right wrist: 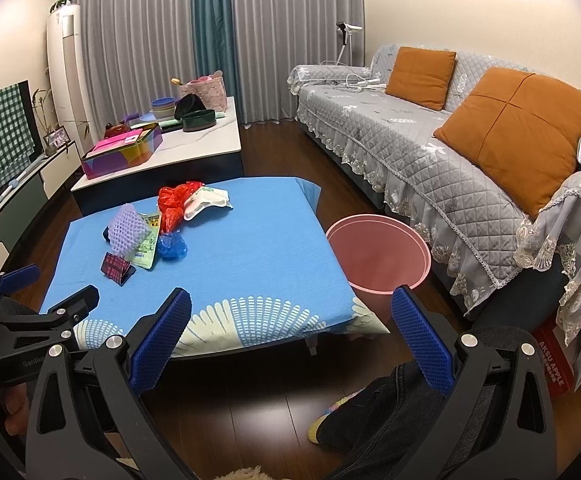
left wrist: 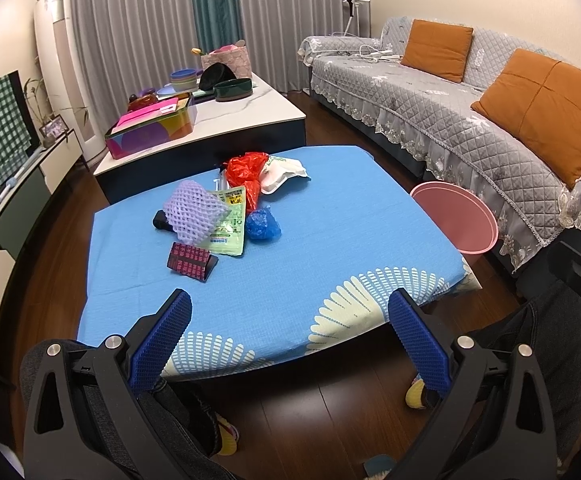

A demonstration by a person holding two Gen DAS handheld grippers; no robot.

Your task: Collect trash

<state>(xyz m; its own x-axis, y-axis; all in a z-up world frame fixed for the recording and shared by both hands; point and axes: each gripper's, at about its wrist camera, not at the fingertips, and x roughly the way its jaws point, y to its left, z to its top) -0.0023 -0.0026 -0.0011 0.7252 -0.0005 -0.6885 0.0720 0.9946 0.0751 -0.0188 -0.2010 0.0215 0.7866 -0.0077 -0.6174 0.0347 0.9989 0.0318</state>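
Trash heaped in a loose cluster on the far left part of a low table [left wrist: 330, 240] covered in a blue cloth with pale fan shapes near the front edge. In the heap: a purple foam net sleeve [left wrist: 194, 210] lying over a green printed packet [left wrist: 228, 224], a crumpled blue plastic scrap [left wrist: 263, 224] just beside the packet, a red plastic bag [left wrist: 246, 176] behind, touching a white foam container [left wrist: 284, 174] at the far side. A dark red patterned box [left wrist: 190, 261] nearest the front of the heap, slightly apart from the packet. A small black item partly hidden behind the net sleeve, too covered to identify.

To the right of the table, on the dark wood floor, a pink bin [right wrist: 378, 254], mouth open, standing between the table and a grey quilted sofa [right wrist: 430, 168] with two orange cushions [right wrist: 518, 132].

Left gripper [left wrist: 289, 338] held above the table's near edge, blue-padded fingers spread wide, nothing between them, well apart from the heap. Right gripper [right wrist: 290, 336] likewise spread wide and holding nothing, over the front right corner of the table, near the bin. Left gripper also seen at the left edge of the right wrist view.

Beyond the table, a white-topped coffee table [left wrist: 250, 116] carrying a colourful tin, stacked bowls and a dark dish. Grey curtains [left wrist: 138, 20] along the back wall.
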